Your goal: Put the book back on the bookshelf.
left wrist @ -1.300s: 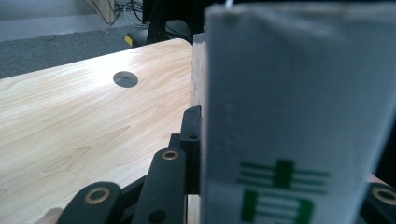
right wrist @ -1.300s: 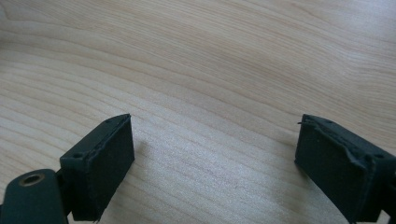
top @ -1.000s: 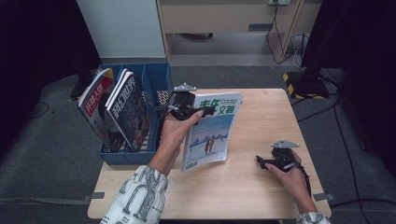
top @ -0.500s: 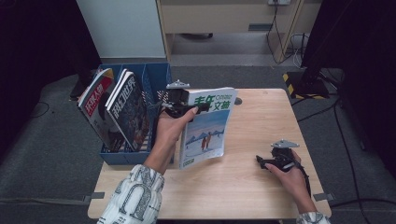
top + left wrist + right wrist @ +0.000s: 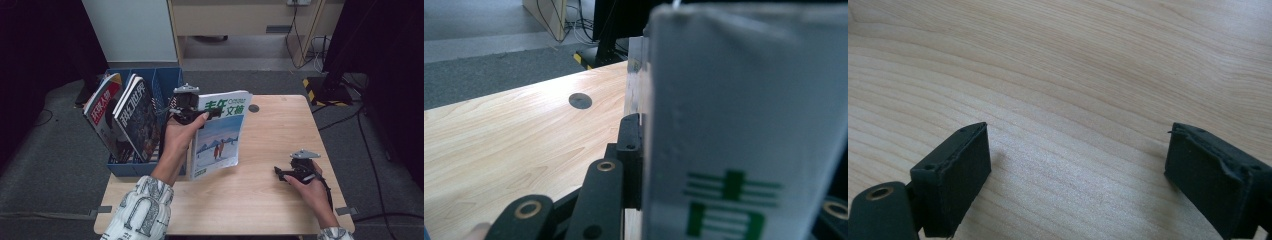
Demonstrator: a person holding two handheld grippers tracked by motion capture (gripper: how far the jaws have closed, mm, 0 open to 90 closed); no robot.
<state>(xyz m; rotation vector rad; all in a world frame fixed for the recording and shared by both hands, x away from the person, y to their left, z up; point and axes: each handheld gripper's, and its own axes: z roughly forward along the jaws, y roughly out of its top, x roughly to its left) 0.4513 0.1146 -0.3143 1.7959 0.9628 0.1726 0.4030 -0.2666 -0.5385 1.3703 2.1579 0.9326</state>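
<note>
Setting: pale wooden table (image 5: pixel 260 190) on grey carpet, dark curtains at both sides, a blue bin (image 5: pixel 167 82) hanging at its 9 o'clock edge.
Hidden: the magazine (image 5: pixel 220 132) blocks the right half of the left gripper view as a blurred grey-white sheet with green print; one black jaw shows against its edge, the other is cut off behind it.
Bin contents: two magazines (image 5: pixel 122 117) lean inside, their lower ends masked by the blue wall.
Left gripper (image 5: pixel 192 111): clamped on the magazine's upper spine corner, holding it nearly upright at the table's 10 o'clock.
Left arm: patterned sleeve (image 5: pixel 142 210) rises from 6 o'clock, forearm stretched forward.
Right gripper (image 5: pixel 1075 170): jaws parted wide over bare wood, nothing between them.
Right hand (image 5: pixel 312 182): resting low at 4 o'clock, gripper pointing toward 9 o'clock.
</note>
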